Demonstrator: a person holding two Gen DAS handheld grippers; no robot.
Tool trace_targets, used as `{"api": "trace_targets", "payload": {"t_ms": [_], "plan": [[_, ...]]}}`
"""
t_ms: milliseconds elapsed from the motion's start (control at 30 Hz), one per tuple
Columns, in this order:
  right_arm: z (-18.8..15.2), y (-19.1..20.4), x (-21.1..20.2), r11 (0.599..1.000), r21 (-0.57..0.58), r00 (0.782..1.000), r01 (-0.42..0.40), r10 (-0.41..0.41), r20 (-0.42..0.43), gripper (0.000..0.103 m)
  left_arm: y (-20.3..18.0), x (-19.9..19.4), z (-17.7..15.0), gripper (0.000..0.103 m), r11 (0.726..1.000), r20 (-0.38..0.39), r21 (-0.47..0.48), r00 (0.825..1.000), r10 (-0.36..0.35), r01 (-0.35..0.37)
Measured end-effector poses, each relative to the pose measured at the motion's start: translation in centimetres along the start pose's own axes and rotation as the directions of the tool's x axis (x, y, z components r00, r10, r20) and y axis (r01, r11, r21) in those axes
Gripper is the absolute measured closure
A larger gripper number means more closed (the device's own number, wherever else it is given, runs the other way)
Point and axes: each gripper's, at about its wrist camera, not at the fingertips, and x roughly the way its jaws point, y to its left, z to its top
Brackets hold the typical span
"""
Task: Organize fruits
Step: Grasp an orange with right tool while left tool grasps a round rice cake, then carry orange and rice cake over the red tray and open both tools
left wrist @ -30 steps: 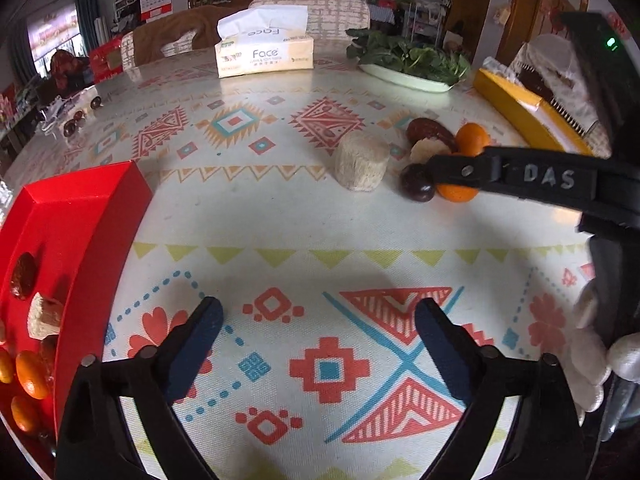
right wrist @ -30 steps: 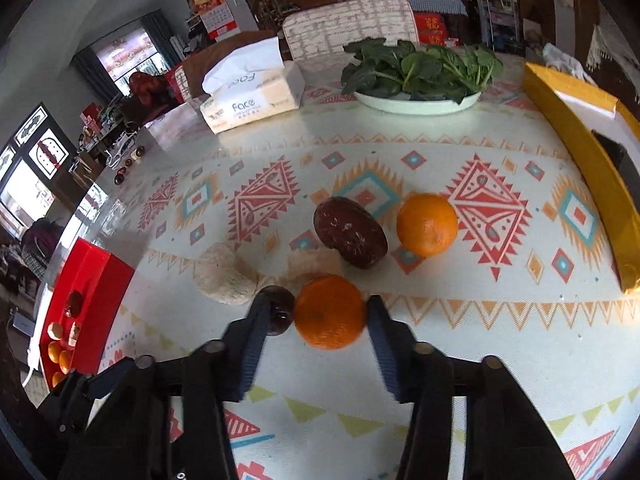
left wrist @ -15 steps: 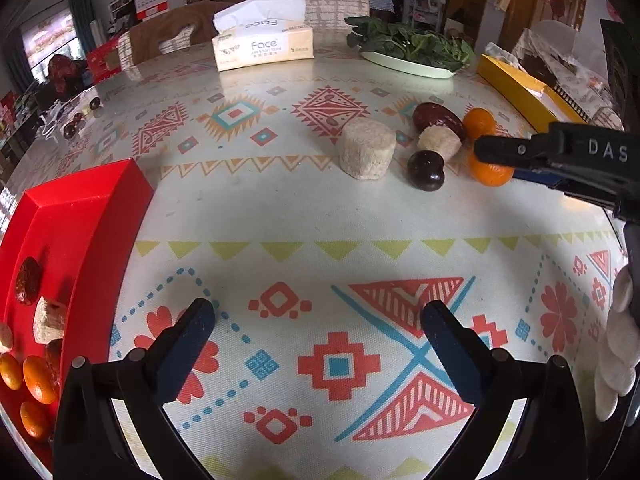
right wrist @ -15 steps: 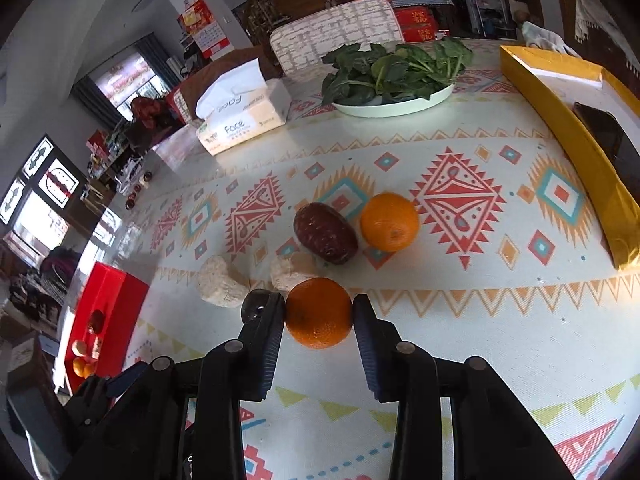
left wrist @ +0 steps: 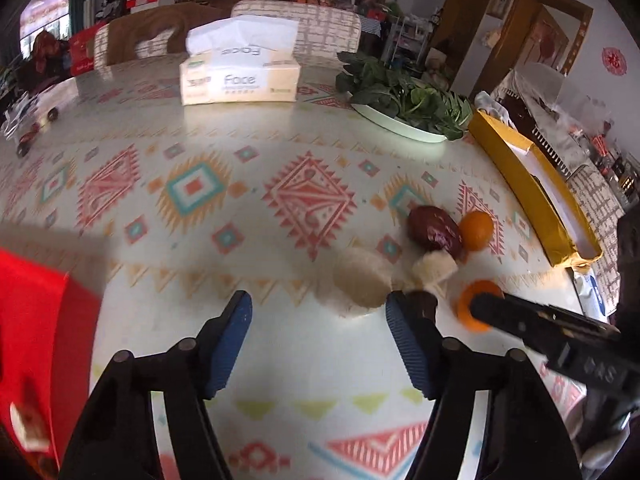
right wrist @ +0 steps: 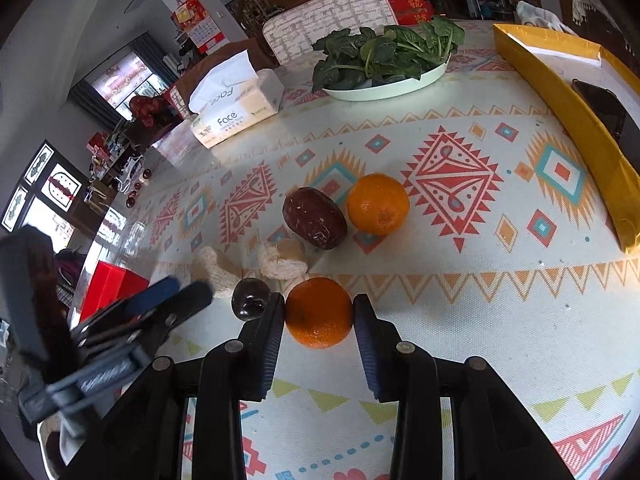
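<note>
My right gripper (right wrist: 319, 312) is shut on an orange (right wrist: 319, 313) that rests on the patterned tablecloth; the orange also shows in the left wrist view (left wrist: 466, 304). Beside it lie a dark round fruit (right wrist: 251, 298), a second orange (right wrist: 378, 204), a large red date (right wrist: 314, 218) and two pale cut pieces (right wrist: 282, 263). My left gripper (left wrist: 319, 336) is open and empty, just short of a pale round piece (left wrist: 362, 282). A red tray (left wrist: 36, 340) with fruit stands at the left.
A tissue box (left wrist: 239, 76) and a plate of spinach (left wrist: 408, 98) stand at the back of the table. A yellow box (left wrist: 532, 196) lies along the right side. Chairs stand behind the table.
My right gripper has closed its fingers onto the near orange. My left gripper has moved forward and right toward the fruit group, and the red tray has slid to the view's left edge.
</note>
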Motion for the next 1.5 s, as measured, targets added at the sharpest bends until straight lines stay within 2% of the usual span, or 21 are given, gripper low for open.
{"api": "trace_targets", "payload": {"t_ms": [33,100,267,333,467,500,533,767,900,1033,1233,1300,1367,1500], "plan": [[0.0,-0.1,0.0,1.0,0.0,1.0,-0.002,0.002,-0.001,0.064,-0.1,0.3,0.2,0.048,1.0,-0.005,0.011,1.0,0.0,0.0],[0.0,-0.2,0.1,1.0,-0.001,1.0,-0.007,0.007,-0.003,0.064,-0.3,1.0,0.4,0.06,1.0,-0.02,0.027,1.0,-0.006,0.006],[0.0,0.0,0.4,1.0,-0.021,1.0,-0.018,0.018,-0.018,0.063,-0.3,1.3,1.0,0.061,1.0,-0.012,0.026,1.0,0.001,0.0],[-0.2,0.6,0.5,0.999,-0.05,1.0,0.004,-0.005,-0.016,0.063,-0.6,1.6,1.2,0.052,0.999,-0.008,0.042,1.0,0.006,-0.006],[-0.3,1.1,0.7,0.997,-0.074,1.0,0.018,-0.019,-0.016,0.063,-1.2,2.2,1.5,0.05,0.996,0.008,0.074,0.998,0.055,-0.055],[-0.4,1.2,0.7,0.997,-0.079,1.0,0.023,-0.024,-0.014,0.063,-1.4,2.2,1.5,0.054,0.994,0.012,0.084,0.997,0.071,-0.072],[-0.4,1.3,0.7,0.996,-0.087,0.999,0.029,-0.03,-0.013,0.063,-1.4,2.1,1.4,0.068,0.993,0.015,0.089,0.997,0.078,-0.079],[-0.5,1.3,0.7,0.997,-0.079,1.0,0.006,-0.007,-0.017,0.065,-0.4,-0.7,0.4,0.067,0.999,0.048,0.029,0.999,0.022,-0.024],[-0.6,1.5,0.3,0.995,-0.068,0.997,-0.071,0.07,-0.017,0.066,1.0,-4.2,-1.0,0.067,1.0,0.093,-0.023,0.996,-0.009,0.011],[-0.9,2.6,-0.1,0.987,-0.098,0.992,-0.126,0.126,-0.004,0.066,4.3,-9.0,-3.2,0.067,0.993,0.167,-0.115,0.986,0.005,0.015],[-1.9,5.2,-0.3,0.977,-0.171,0.991,-0.127,0.131,0.012,0.066,11.7,-15.4,-6.9,0.067,0.96,0.259,-0.28,0.96,0.106,-0.03],[-2.3,6.3,-0.4,0.974,-0.192,0.992,-0.118,0.123,0.015,0.066,14.6,-17.0,-8.1,0.067,0.94,0.264,-0.333,0.95,0.167,-0.073],[-2.9,8.0,-0.5,0.969,-0.21,0.991,-0.13,0.134,0.005,0.066,17.0,-17.7,-8.9,0.067,0.923,0.252,-0.373,0.947,0.197,-0.093],[-4.0,12.4,0.0,0.949,-0.251,0.982,-0.19,0.183,-0.049,0.066,20.4,-17.8,-8.9,0.067,0.919,0.202,-0.352,0.944,0.259,-0.176]]}}
